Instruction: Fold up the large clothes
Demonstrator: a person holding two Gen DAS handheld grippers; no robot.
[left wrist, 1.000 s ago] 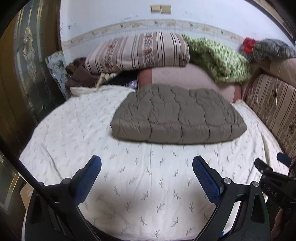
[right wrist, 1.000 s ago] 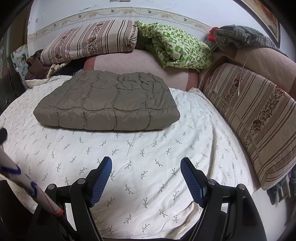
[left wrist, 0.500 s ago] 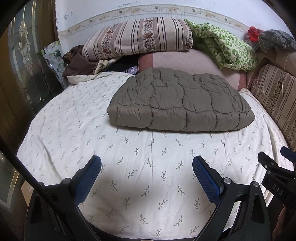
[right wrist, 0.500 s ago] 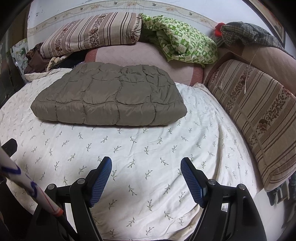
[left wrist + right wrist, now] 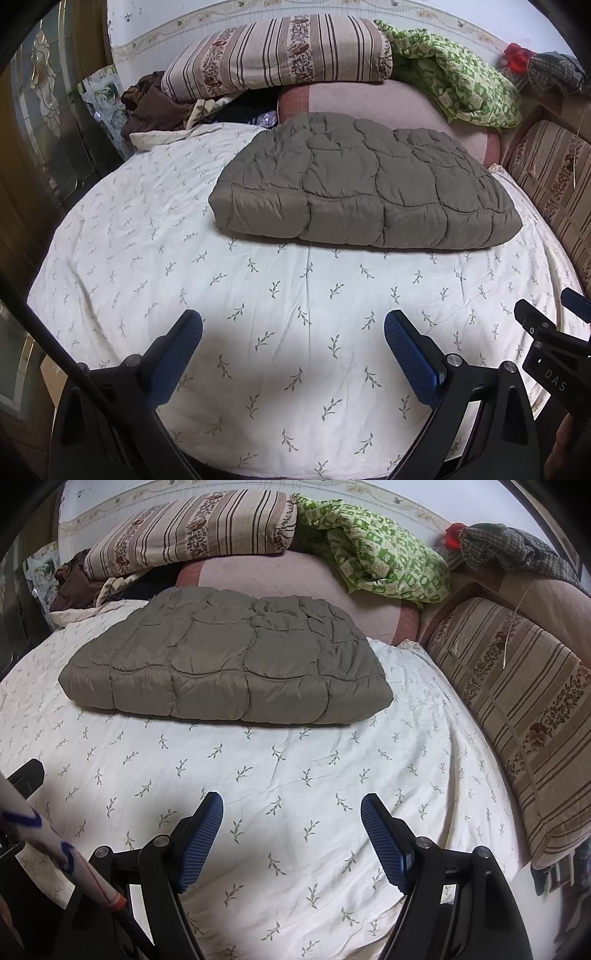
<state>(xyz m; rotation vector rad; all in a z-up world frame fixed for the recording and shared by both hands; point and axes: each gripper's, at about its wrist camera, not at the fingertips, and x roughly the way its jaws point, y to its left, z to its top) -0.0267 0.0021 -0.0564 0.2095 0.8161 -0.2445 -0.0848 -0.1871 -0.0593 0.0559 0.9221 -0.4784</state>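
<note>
A: On the bed (image 5: 110, 266), toward the far side: folded grey-brown quilted coat (image 5: 362, 188), lying flat on the leaf-print sheet (image 5: 295, 775), just before the pink bolster (image 5: 388, 99).

B: And nearer, over bare sheet: left tool (image 5: 293, 343), spread wide, holding nothing.

A: Right tool (image 5: 291, 819)?

B: Also wide apart, empty, well short of the coat. Striped pillow (image 5: 517, 709) at the right edge.

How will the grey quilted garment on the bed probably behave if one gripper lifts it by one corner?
The quilted garment looks puffy and thick, so it is probably light for its bulk. It seems folded in layers, so a corner lift would likely let it unfold and sag. Its shell has a slight sheen, so it may slip between the pads.
</note>
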